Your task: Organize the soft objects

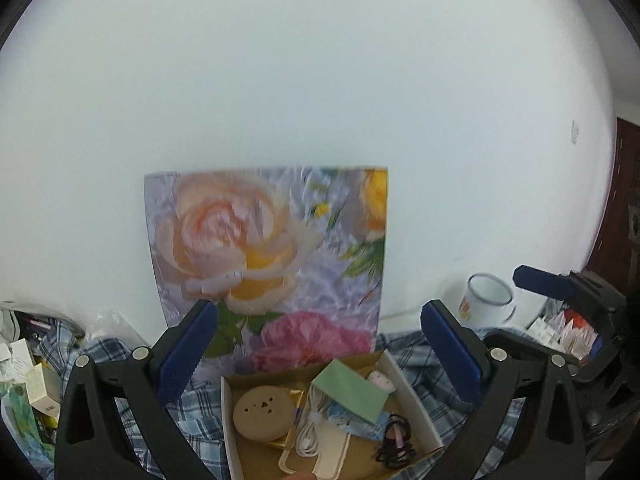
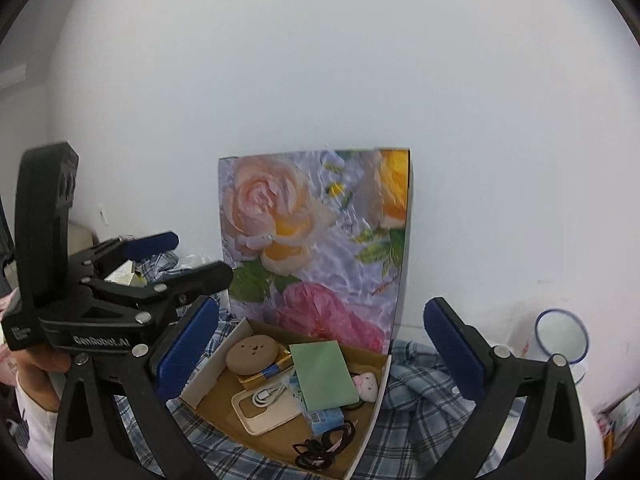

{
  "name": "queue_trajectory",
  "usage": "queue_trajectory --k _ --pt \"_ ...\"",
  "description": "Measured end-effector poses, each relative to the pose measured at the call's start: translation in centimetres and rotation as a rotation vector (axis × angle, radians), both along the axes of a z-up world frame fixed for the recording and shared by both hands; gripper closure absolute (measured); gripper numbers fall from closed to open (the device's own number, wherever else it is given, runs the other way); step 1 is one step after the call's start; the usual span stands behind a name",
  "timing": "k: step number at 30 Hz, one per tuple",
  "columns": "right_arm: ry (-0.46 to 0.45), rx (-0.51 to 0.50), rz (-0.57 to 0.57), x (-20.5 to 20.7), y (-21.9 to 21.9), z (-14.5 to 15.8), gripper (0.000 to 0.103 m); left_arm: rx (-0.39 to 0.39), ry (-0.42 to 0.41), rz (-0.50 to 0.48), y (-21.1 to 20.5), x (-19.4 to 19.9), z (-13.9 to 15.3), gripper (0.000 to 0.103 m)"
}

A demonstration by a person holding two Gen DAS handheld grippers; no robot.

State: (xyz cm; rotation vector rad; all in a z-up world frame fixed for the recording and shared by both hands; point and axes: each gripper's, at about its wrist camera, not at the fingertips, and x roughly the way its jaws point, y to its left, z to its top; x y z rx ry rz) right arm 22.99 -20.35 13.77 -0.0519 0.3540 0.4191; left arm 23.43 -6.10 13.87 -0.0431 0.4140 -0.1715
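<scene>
Left wrist view looks along the left gripper point(image 1: 319, 350), whose blue-padded jaws stand wide apart with nothing between them, over an open cardboard box point(image 1: 416, 400) that sits on a blue plaid cloth point(image 1: 416, 350). The box's flowered lid point(image 1: 268, 240) stands upright behind it against the white wall point(image 1: 320, 80). Inside the box lie a round tan compact point(image 1: 262, 412) at the left, a coiled white cable point(image 1: 310, 428) beside it, a green card point(image 1: 352, 390) tilted across the middle, a small pink soft toy point(image 1: 380, 380) at the far right wall, a light blue packet point(image 1: 360, 426) under the card, and black hair ties point(image 1: 394, 446) in the near right corner. A white enamel mug with a blue rim point(image 1: 490, 300) stands on the table to the right, near the wall, and small cartons point(image 1: 36, 384) crowd the left edge. The right gripper point(image 1: 560, 292) shows at the right edge, side on. From the right wrist view, the right gripper point(image 2: 322, 350) is likewise spread open and empty above the same box point(image 2: 376, 408), with the pink toy point(image 2: 366, 386) against the right wall, the hair ties point(image 2: 324, 446) nearest the camera, and a cream tray point(image 2: 260, 416) under the cable point(image 2: 268, 394). The left gripper point(image 2: 180, 254) reaches in from the left, carried by a person's hand point(image 2: 40, 372), its fingers apart. The mug point(image 2: 560, 340) stands at the right.
</scene>
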Motion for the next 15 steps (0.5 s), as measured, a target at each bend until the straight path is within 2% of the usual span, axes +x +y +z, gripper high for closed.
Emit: queue_trajectory --k 15 --pt "-0.212 -0.003 0.006 -6.9 -0.1 4.9 0.0 0.018 -0.181 -0.001 -1.3 -6.8 5.1 0.0"
